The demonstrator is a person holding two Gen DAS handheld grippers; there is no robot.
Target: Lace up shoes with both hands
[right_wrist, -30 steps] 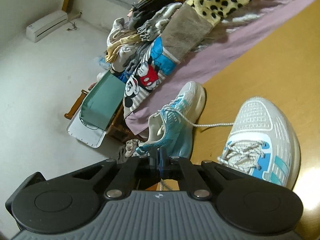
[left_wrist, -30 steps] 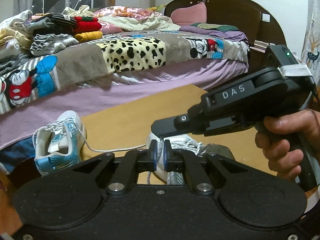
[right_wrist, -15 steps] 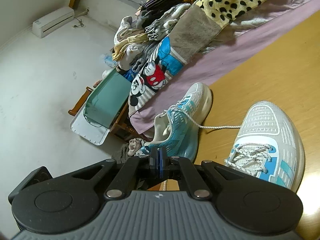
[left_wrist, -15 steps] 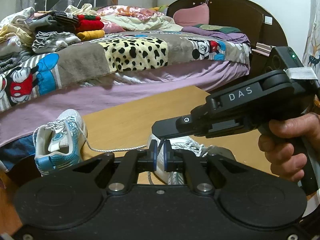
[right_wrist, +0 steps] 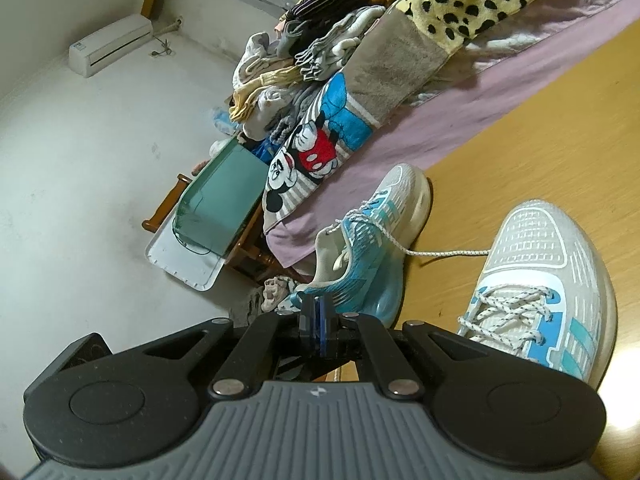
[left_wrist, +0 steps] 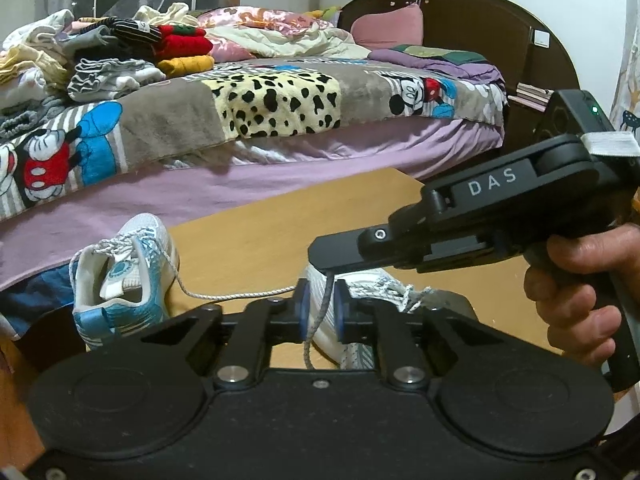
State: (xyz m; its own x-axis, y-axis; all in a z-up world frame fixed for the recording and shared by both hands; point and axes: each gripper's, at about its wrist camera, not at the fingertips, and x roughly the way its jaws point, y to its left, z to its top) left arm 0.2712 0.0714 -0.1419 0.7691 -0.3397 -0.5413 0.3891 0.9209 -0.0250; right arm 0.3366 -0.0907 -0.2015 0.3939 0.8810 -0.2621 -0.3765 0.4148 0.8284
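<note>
The left gripper (left_wrist: 321,312) sits at 6 o'clock in its own view, its jaws drawn in until only a slim gap shows between the blue pads (left_wrist: 303,312). A white speckled lace (left_wrist: 326,300) hangs straight down in line with that gap, and I cannot tell whether the pads actually pinch it. The strand drops from the tip of the right gripper (left_wrist: 318,250), which reaches in from 3 o'clock, held by a hand (left_wrist: 580,292). In the right wrist view that gripper's jaws are pressed fully together, nipping the lace. The near shoe (right_wrist: 552,280), white with blue stripes and already partly laced, lies on the wooden table (left_wrist: 260,240) at 4 o'clock in the right view, just beyond both grippers. The second shoe (left_wrist: 128,276) stands at 9 o'clock in the left view, against the bed (left_wrist: 280,168). Another run of lace stretches from it across the table toward the near shoe.
</note>
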